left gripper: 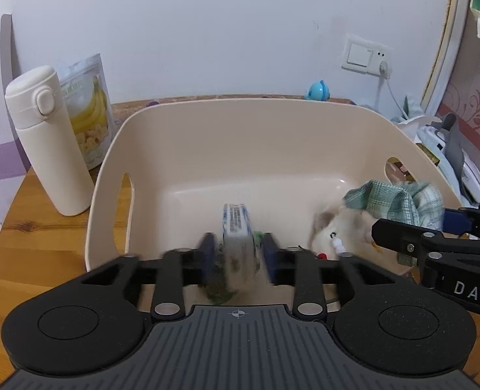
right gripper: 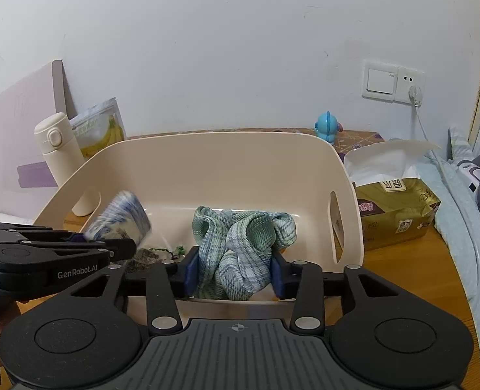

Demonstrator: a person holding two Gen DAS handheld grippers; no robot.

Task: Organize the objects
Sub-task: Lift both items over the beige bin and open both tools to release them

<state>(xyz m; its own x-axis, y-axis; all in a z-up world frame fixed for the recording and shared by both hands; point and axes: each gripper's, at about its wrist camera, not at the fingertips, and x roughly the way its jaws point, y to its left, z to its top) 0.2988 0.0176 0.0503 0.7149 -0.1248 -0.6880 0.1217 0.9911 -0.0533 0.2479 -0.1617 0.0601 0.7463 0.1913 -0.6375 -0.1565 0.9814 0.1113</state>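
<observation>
Hanging over the near rim of the beige basket (left gripper: 272, 123), both grippers, pointed down into it. Left gripper (left gripper: 236, 256) with jaws parted and a gap on each side of a white-and-blue packet (left gripper: 236, 227), so open and not gripping; packet smeared by blur, print unreadable, just above the basket floor at its near left. Right gripper (right gripper: 233, 269) with a green checked cloth (right gripper: 240, 247) filling the span between its jaws; cannot tell whether pressed or merely lying there. Cloth inside the basket at its near right, over a pale plush toy (left gripper: 337, 230), mostly hidden. Far half of the basket floor bare, walls high, a handle slot in each side wall. Something dark and leafy under the packet, too blurred to name. Left of the basket on the desk (left gripper: 45, 227), close by, a cream bottle (left gripper: 45, 136); right of it a gold tissue pack (right gripper: 395, 221).
</observation>
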